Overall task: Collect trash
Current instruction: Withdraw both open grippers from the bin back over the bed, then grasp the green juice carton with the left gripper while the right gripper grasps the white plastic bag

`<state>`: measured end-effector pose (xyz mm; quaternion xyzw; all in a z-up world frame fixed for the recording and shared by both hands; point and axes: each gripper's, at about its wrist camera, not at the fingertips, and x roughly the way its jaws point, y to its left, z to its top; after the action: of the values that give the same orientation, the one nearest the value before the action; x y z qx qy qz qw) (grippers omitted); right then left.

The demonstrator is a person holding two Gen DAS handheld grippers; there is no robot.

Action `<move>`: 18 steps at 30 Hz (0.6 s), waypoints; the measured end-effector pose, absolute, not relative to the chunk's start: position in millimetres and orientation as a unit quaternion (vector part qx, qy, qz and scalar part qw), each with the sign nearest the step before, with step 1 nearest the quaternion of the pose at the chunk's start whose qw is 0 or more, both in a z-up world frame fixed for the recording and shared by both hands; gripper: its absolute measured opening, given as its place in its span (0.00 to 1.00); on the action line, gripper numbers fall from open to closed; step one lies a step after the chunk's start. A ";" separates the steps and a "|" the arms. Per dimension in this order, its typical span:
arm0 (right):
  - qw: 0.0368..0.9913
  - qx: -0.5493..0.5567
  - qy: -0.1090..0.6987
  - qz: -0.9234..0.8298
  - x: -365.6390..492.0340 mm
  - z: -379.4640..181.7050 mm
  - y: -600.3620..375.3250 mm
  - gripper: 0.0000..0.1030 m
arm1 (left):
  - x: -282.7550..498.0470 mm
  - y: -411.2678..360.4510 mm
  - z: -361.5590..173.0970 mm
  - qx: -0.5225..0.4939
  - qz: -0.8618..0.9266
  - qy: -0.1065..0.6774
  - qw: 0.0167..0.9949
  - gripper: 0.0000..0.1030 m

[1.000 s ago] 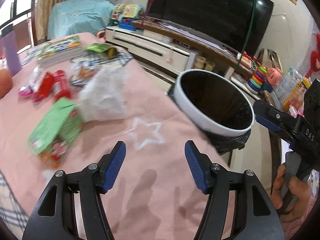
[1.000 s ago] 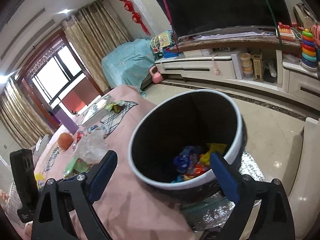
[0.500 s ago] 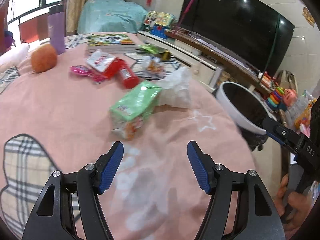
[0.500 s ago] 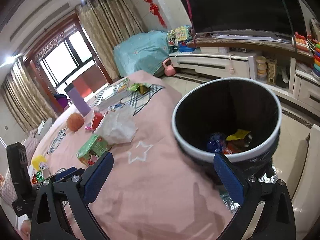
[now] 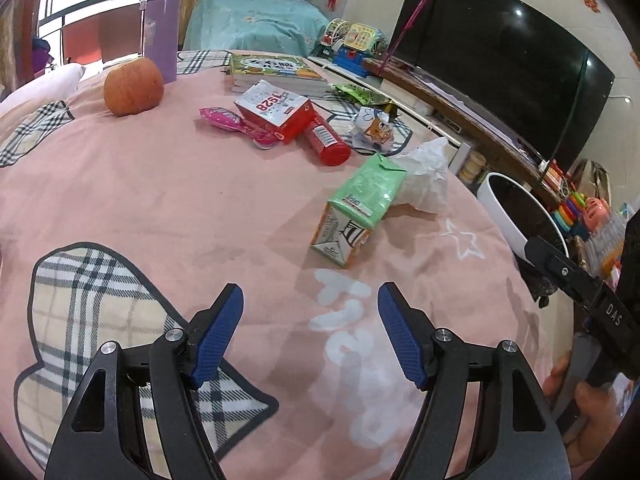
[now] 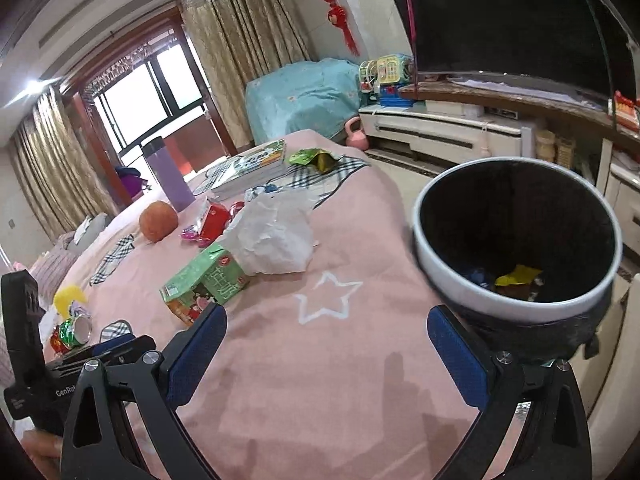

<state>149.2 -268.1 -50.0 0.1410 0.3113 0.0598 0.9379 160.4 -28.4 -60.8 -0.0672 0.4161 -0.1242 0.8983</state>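
Note:
A white-rimmed trash bin (image 6: 516, 236) with a black liner stands by the pink-covered table's edge, with wrappers inside; it also shows in the left wrist view (image 5: 516, 216). My left gripper (image 5: 310, 334) is open and empty, low over the cloth, short of a green drink carton (image 5: 358, 210) lying on its side. A crumpled white bag (image 5: 426, 178) lies behind the carton. My right gripper (image 6: 326, 352) is open and empty, between the carton (image 6: 206, 282) and the bin.
Farther back lie a red-and-white box (image 5: 276, 110), a red can (image 5: 326, 140), a pink wrapper (image 5: 224, 118), a crumpled packet (image 5: 372, 128), an orange (image 5: 134, 86), a purple bottle (image 5: 160, 30) and books (image 5: 276, 74). A crushed can (image 6: 74, 330) lies at the left.
My left gripper has swung left, away from the bin, and now faces the carton and litter. My right gripper has pulled back from over the bin toward the table.

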 end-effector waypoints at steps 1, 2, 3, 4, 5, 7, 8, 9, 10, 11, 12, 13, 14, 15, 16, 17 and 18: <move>0.937 0.143 0.312 0.062 151.9 -51.0 -267.0 0.98 | 162.4 -28.2 -61.4 -0.067 -0.125 0.417 0.898 0.69; 0.936 0.144 0.316 0.063 156.0 -52.4 -265.8 0.98 | 164.8 -28.7 -62.0 -0.066 -0.126 0.419 0.897 0.69; 0.934 0.144 0.321 0.066 159.1 -53.6 -264.9 0.98 | 167.1 -29.6 -62.4 -0.063 -0.127 0.419 0.897 0.69; 0.932 0.142 0.326 0.071 162.4 -54.7 -263.6 0.98 | 169.6 -30.4 -62.6 -0.061 -0.126 0.419 0.897 0.69; 0.930 0.142 0.330 0.077 167.2 -55.4 -262.0 0.98 | 171.5 -30.9 -62.9 -0.060 -0.127 0.419 0.897 0.69; 0.928 0.140 0.334 0.081 174.1 -55.5 -259.3 0.98 | 177.3 -32.8 -62.9 -0.056 -0.130 0.420 0.896 0.69; 0.926 0.140 0.341 0.079 178.9 -56.0 -257.8 0.98 | 181.2 -34.5 -63.2 -0.052 -0.132 0.422 0.895 0.69; 0.924 0.143 0.344 0.084 181.8 -56.8 -257.4 0.98 | 185.0 -36.2 -63.4 -0.049 -0.134 0.424 0.894 0.69; 0.921 0.148 0.347 0.091 186.0 -57.3 -257.5 0.97 | 188.5 -37.5 -63.3 -0.048 -0.135 0.425 0.894 0.69; 0.919 0.153 0.350 0.095 190.7 -57.5 -257.9 0.97 | 190.4 -38.5 -63.2 -0.047 -0.137 0.425 0.894 0.69; 0.918 0.153 0.352 0.097 193.0 -58.1 -257.7 0.97 | 194.6 -40.7 -63.4 -0.043 -0.139 0.426 0.893 0.69; 0.918 0.149 0.354 0.099 196.5 -58.0 -257.0 0.96 | 197.2 -42.6 -63.9 -0.040 -0.139 0.426 0.893 0.69; 0.918 0.143 0.355 0.100 201.0 -57.4 -255.9 0.94 | 201.1 -45.0 -64.8 -0.035 -0.140 0.429 0.892 0.69; 0.919 0.139 0.356 0.102 203.6 -57.5 -255.0 0.89 | 203.8 -46.7 -65.5 -0.033 -0.141 0.430 0.891 0.69; 0.918 0.134 0.358 0.105 207.9 -58.3 -254.1 0.85 | 206.7 -48.8 -66.3 -0.031 -0.143 0.430 0.891 0.69; 0.916 0.128 0.364 0.108 213.6 -59.6 -252.7 0.78 | 209.9 -51.0 -67.0 -0.029 -0.145 0.431 0.890 0.69; 0.914 0.127 0.368 0.110 217.0 -61.2 -252.9 0.71 | 212.7 -53.1 -67.3 -0.028 -0.146 0.432 0.889 0.69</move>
<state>217.0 -252.9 -61.2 0.1268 0.3683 0.1100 0.9145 212.7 -53.1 -67.3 -0.0283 0.4323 -0.1463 0.8893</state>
